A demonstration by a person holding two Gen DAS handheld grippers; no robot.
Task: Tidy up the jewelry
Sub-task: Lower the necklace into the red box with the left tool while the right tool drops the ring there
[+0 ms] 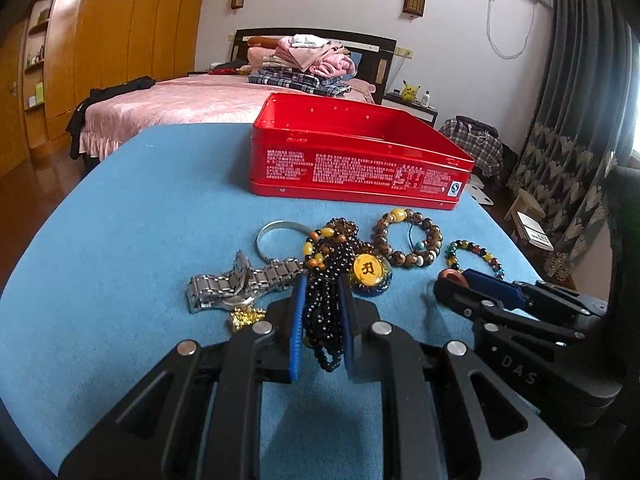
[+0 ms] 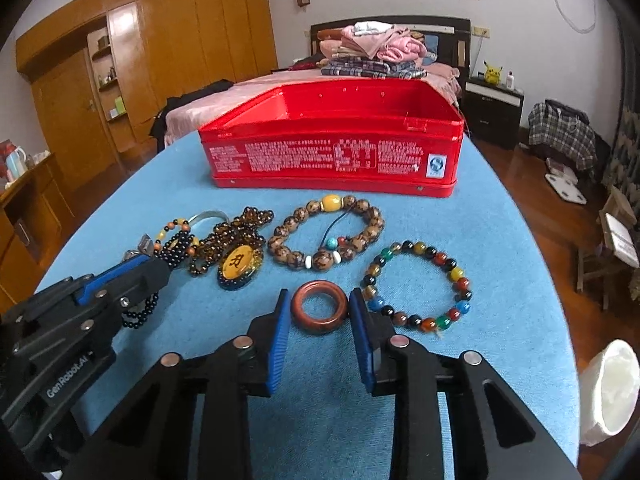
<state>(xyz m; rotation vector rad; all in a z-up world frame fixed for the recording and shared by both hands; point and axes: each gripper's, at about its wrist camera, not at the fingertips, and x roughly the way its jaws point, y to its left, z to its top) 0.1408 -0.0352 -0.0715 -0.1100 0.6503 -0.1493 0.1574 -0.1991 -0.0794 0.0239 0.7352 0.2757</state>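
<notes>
My left gripper (image 1: 322,286) is shut on a bundle of black bead strands (image 1: 324,320) that belong to the necklace with the yellow oval pendant (image 1: 367,270). In the right wrist view, my left gripper (image 2: 158,264) comes in from the left over that pile. My right gripper (image 2: 320,298) has its blue pads against both sides of a reddish-brown ring (image 2: 319,307) that lies flat on the blue cloth (image 2: 500,240). An open red tin box (image 2: 332,152) stands behind the jewellery.
A multicoloured bead bracelet (image 2: 451,265) lies just right of the ring, and a brown wooden bead bracelet (image 2: 298,214) lies behind it. A steel watch (image 1: 224,284), a silver bangle (image 1: 276,226) and a gold piece (image 1: 246,316) sit left. A white container (image 2: 608,392) stands beyond the table's right edge.
</notes>
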